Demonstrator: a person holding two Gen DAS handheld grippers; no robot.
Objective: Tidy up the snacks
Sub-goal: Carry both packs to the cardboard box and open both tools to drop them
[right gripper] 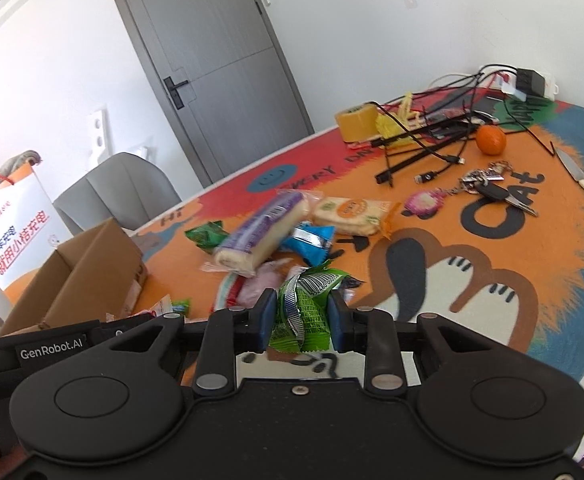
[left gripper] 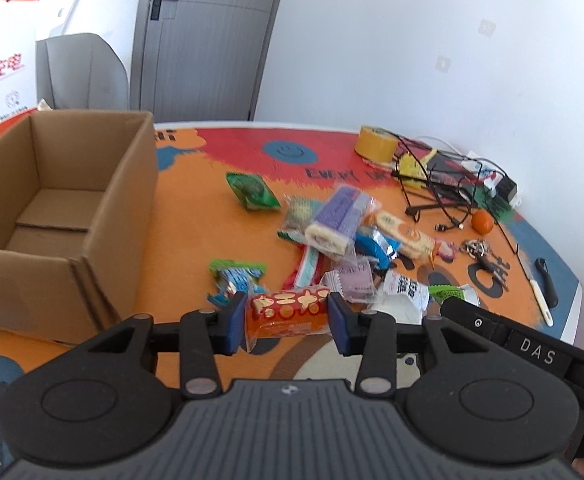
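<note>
Two handheld grippers each carry one snack above a round table [left gripper: 196,216] with an orange-and-red printed cover. The cardboard box [left gripper: 92,208], open-topped, stands at the table's left edge; the part of its floor that shows is bare, so it appears empty. The remaining snack pile [left gripper: 343,236] lies mid-table, well apart from the box: a purple-wrapped roll cake, a pale biscuit pack, blue and green packets. The left gripper [left gripper: 288,316] is clamped across the ends of an orange-red snack bar [left gripper: 288,310], pads pressing the wrapper; the right gripper [right gripper: 297,314] is clamped on a crumpled green packet [right gripper: 301,312]. To do the step well, judged from this layout, each load should travel clear of the box's near wall, be held over the open interior, and be let go only there, left hand leading since it is nearer the box.
</note>
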